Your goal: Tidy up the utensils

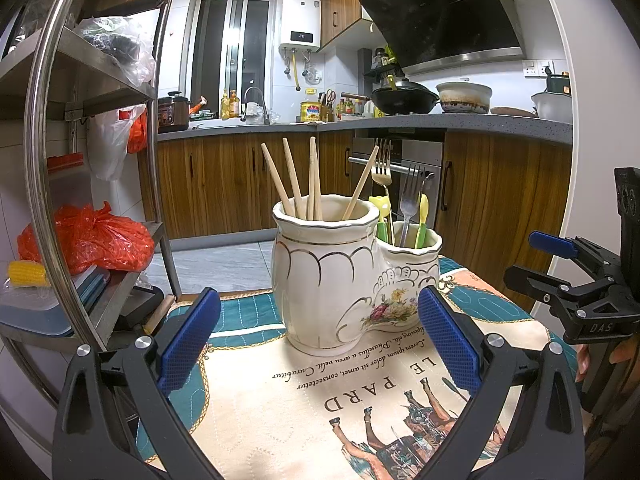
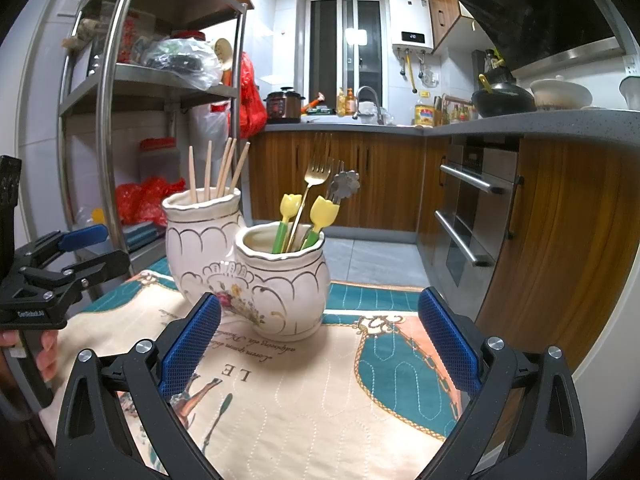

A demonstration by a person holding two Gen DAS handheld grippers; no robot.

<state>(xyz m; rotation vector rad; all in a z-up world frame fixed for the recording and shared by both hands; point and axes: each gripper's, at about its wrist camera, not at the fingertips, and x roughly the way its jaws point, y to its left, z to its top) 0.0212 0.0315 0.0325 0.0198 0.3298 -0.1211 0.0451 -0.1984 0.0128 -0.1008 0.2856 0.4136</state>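
A white ceramic two-pot utensil holder (image 1: 332, 280) with gold trim stands on the printed tablecloth (image 1: 280, 400); it also shows in the right wrist view (image 2: 248, 272). Its taller pot holds several wooden chopsticks (image 1: 298, 178) (image 2: 218, 170). Its lower pot holds forks (image 1: 384, 170) (image 2: 316, 172) and yellow-green tulip-handled utensils (image 1: 422, 216) (image 2: 322, 212). My left gripper (image 1: 320, 344) is open and empty, just in front of the holder. My right gripper (image 2: 320, 344) is open and empty, in front of the lower pot. Each gripper shows at the edge of the other's view (image 1: 560, 264) (image 2: 76, 252).
A steel shelf rack (image 1: 104, 168) with red bags and boxes stands close on the left. Wooden cabinets, an oven (image 2: 472, 216) and a counter with pots lie beyond the table's far edge. Tiled floor lies between.
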